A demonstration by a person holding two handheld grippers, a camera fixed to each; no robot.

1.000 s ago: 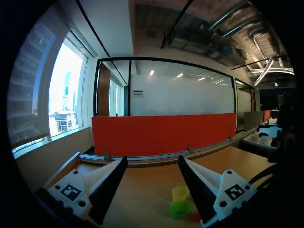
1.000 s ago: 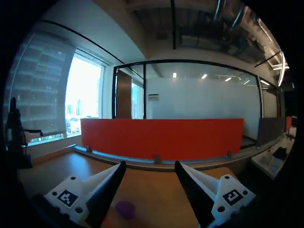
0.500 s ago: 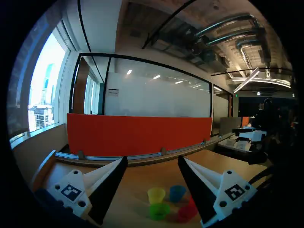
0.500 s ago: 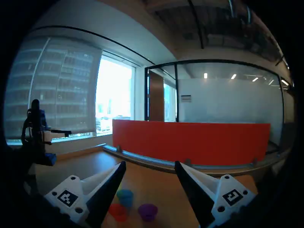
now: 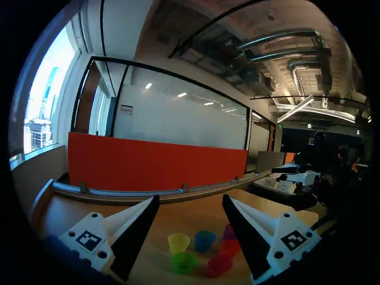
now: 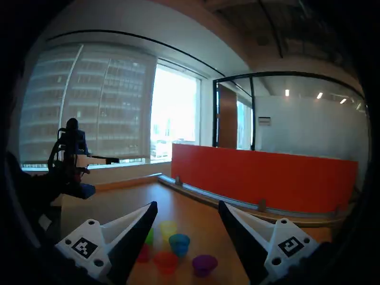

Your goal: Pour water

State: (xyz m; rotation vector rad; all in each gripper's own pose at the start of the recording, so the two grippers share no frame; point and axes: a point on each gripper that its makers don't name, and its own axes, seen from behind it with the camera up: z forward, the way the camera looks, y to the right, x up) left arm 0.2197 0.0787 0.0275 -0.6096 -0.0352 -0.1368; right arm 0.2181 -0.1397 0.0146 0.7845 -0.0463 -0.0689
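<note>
Bearing coloured cups (image 5: 204,240), the wooden desk (image 5: 190,219) fronts an orange divider (image 5: 152,166).

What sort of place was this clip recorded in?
Most likely an open-plan office: a long wooden desk backed by an orange partition screen, a glass-walled meeting room behind it, and exposed silver ceiling ducts overhead.

cups (image 5: 204,240): six, small, plastic | yellow, blue, green, red, orange, purple | upright, clustered | on desk (image 5: 190,219)
</note>
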